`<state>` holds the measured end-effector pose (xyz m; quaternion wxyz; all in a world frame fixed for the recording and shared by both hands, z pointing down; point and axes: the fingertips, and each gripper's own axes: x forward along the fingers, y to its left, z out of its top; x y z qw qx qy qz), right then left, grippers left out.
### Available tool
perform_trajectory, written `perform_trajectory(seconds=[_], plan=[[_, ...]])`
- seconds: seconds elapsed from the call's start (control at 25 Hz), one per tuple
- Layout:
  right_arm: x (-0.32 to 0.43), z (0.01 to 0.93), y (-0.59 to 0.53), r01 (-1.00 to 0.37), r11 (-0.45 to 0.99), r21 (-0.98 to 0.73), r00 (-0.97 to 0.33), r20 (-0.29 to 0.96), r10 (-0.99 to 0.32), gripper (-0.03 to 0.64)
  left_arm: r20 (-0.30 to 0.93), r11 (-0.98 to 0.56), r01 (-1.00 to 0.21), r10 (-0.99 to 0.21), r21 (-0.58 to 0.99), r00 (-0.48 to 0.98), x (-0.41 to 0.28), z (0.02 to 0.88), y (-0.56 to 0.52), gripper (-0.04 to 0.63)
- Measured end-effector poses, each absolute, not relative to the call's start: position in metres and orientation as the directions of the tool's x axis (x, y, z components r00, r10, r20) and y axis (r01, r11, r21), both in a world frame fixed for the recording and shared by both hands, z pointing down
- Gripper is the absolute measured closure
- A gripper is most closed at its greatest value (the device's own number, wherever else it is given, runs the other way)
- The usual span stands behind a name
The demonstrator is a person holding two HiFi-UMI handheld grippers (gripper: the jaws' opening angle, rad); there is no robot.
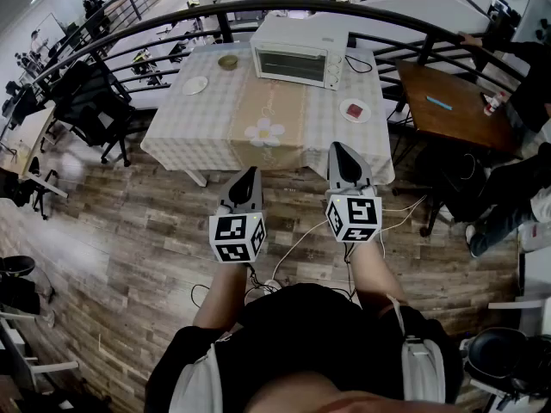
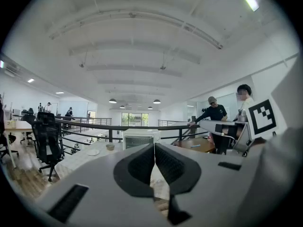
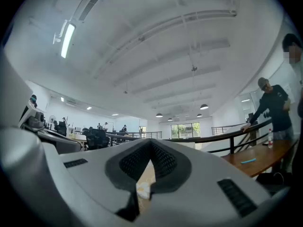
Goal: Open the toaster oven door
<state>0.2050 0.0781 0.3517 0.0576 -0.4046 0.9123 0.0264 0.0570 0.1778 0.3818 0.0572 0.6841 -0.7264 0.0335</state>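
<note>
Ahead of both tongs the toaster oven is white. The counter beneath it wears a pale checked cloth, crossed by a beige runner that bears a white daisy with a yellow heart. The left tongs and right tongs are pale grey with black pads, and each carries a marker cube of black-and-white squares. Under them the floor shows grey-brown planks.
</note>
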Motion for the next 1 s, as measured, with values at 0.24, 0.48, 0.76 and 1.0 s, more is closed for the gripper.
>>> perform_trajectory(seconds=[0.24, 0.48, 0.76, 1.0], plan=[[0.203, 0.348, 0.090, -0.740, 0.672, 0.014, -0.667, -0.140, -0.732, 0.615, 0.126, 0.070, -0.997, -0.990, 0.032, -0.065, 0.055, 0.382, 0.189, 0.580], [0.197, 0.344, 0.095, -0.749, 0.663, 0.003, -0.654, -0.162, -0.739, 0.614, 0.120, 0.077, -0.996, -0.990, 0.034, -0.073, 0.045, 0.380, 0.195, 0.580], [0.180, 0.344, 0.095, -0.757, 0.654, 0.003, -0.646, -0.156, -0.747, 0.614, 0.115, 0.068, -0.997, -0.991, 0.045, -0.063, 0.026, 0.382, 0.194, 0.580], [0.157, 0.348, 0.100, -0.768, 0.641, 0.004, -0.634, -0.149, -0.759, 0.614, 0.106, 0.041, -0.998, -0.994, 0.053, -0.035, 0.002, 0.387, 0.194, 0.580]])
